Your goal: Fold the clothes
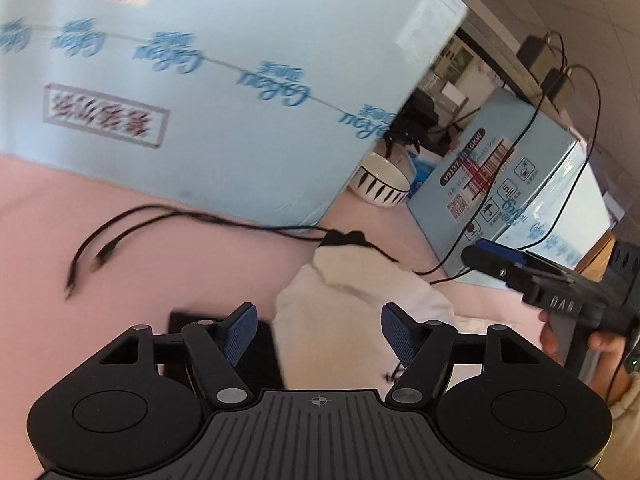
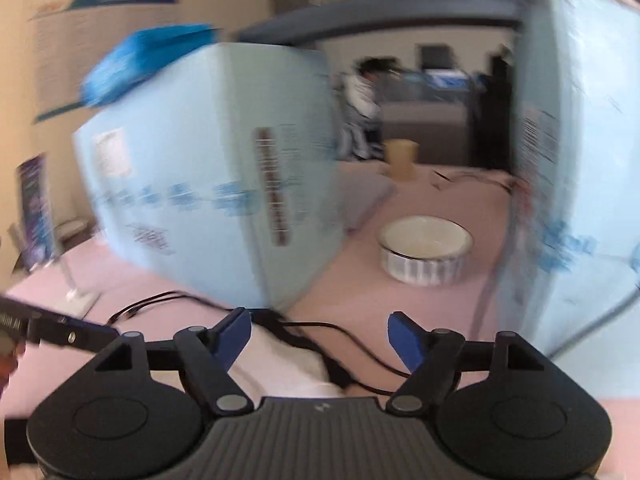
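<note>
white garment partly hidden, right view blurred

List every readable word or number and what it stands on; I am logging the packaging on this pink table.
"V9137" and "10KW": black label on the smaller pale blue cardboard box; the characters between are unreadable.
"5": stacking symbol on that box.
"DAB", uncertain: side of the right gripper.
Blue script and red stamp on the large pale blue cardboard box: upside down, blurred, unreadable.
Right wrist view: all print too blurred.
</note>
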